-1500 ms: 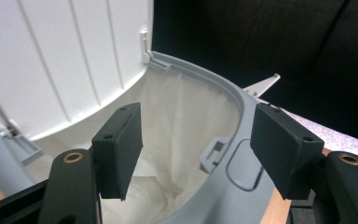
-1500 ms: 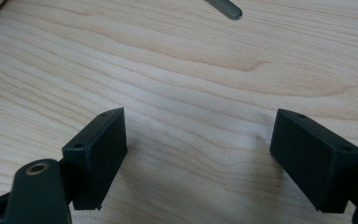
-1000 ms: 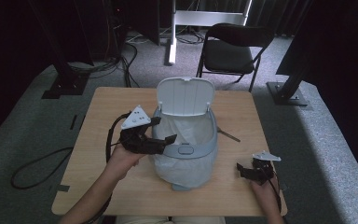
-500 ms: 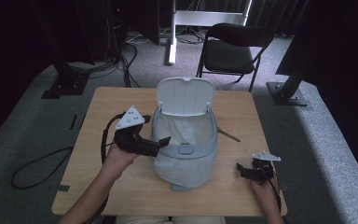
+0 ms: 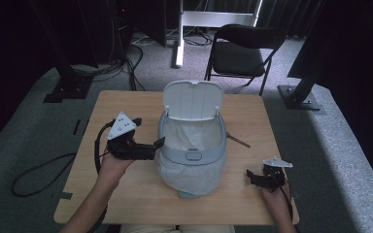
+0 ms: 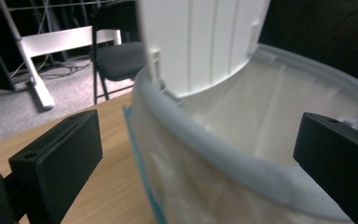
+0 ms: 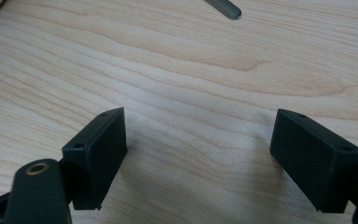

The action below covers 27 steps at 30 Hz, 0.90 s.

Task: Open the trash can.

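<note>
High view showed a small grey bin (image 5: pixel 192 145) standing mid-bench (image 5: pixel 126 204), its white lid (image 5: pixel 193 99) raised upright at the far side and a clear liner bag (image 5: pixel 189 172) draped over its rim and down its sides. At the bin's left rim was the left gripper (image 5: pixel 158 142); in the left gripper view its fingers (image 6: pixel 58 163) had just been spreading and stood wide, straddling the rim and bag without pressing them. Resting on the bench near the front right corner, well apart from the bin, was the right gripper (image 5: pixel 252 177), fingers (image 7: pixel 98 149) spread over bare wood. A thin dark tool (image 5: pixel 237 140) lay just right of the bin.
</note>
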Available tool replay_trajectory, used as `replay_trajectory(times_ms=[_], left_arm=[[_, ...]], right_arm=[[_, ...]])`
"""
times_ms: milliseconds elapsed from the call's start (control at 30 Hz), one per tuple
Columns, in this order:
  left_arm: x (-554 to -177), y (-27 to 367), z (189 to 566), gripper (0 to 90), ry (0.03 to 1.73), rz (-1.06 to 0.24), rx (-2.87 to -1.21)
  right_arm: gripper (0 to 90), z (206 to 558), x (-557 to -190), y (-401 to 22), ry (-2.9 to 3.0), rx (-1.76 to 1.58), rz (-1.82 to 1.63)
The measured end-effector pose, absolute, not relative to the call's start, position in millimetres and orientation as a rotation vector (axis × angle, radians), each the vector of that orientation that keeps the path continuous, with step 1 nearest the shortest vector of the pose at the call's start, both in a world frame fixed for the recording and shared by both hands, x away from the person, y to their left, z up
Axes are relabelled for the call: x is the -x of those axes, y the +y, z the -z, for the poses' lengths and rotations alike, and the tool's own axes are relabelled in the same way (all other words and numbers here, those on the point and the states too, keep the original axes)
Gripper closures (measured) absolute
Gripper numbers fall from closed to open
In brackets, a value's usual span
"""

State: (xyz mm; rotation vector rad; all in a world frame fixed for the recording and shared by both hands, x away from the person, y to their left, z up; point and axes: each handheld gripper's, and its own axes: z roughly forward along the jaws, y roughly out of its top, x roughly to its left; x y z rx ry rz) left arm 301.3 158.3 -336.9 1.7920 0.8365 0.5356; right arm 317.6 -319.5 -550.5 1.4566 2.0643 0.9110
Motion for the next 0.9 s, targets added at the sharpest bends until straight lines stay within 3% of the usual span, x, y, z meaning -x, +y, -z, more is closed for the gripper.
replay_trajectory(times_ms=[900], left_arm=[[-311.2,217.0,401.3,1.3,1.040,-0.593,-1.745]], right_arm=[[18.5,549.6,-320.4,-320.6,2.068,-1.382,-0.881]])
